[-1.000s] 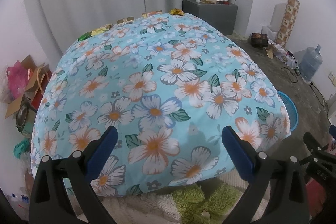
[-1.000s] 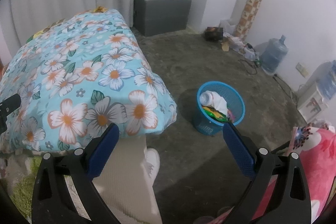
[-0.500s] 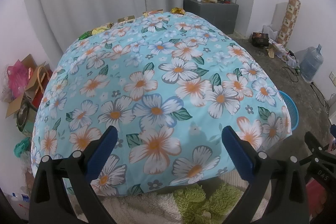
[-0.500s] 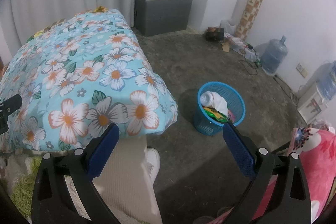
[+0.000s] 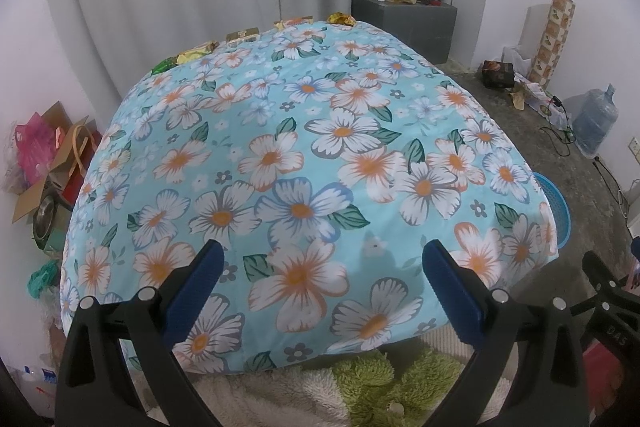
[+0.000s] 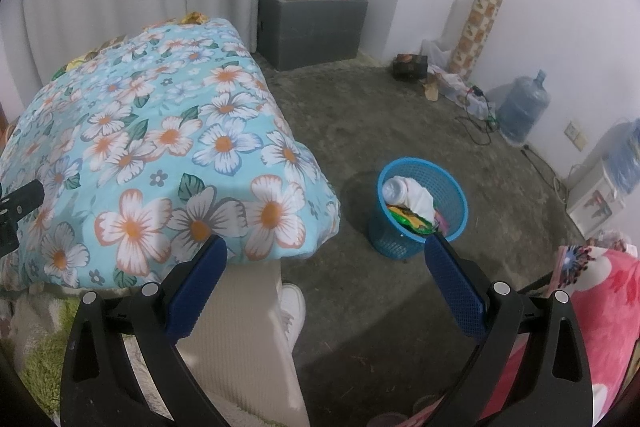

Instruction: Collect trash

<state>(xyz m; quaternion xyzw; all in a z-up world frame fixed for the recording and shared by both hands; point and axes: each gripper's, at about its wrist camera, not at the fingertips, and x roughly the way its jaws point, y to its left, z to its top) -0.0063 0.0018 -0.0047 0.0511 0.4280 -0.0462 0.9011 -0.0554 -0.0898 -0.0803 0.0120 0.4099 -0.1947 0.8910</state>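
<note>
A blue mesh waste basket (image 6: 420, 207) stands on the floor right of the table, holding a white bottle, white cloth and wrappers; its rim also shows in the left wrist view (image 5: 558, 203). Several wrappers and small boxes lie along the far edge of the floral-covered table (image 5: 300, 155): a green one (image 5: 164, 65), a yellow one (image 5: 198, 51), a box (image 5: 242, 35) and a crumpled yellow one (image 5: 341, 19). My left gripper (image 5: 320, 263) is open and empty over the table's near edge. My right gripper (image 6: 324, 259) is open and empty above the floor, near the table's corner.
A grey cabinet (image 6: 312, 27) with bottles and bags stands at the back wall. Water jugs (image 6: 520, 111), cables and a patterned roll (image 6: 476, 27) line the right wall. Boxes and bags (image 5: 44, 163) pile left of the table. The person's leg and white shoe (image 6: 292, 307) are below.
The left wrist view has crept slightly closer and higher over the table. The right gripper has barely moved. Both stay open.
</note>
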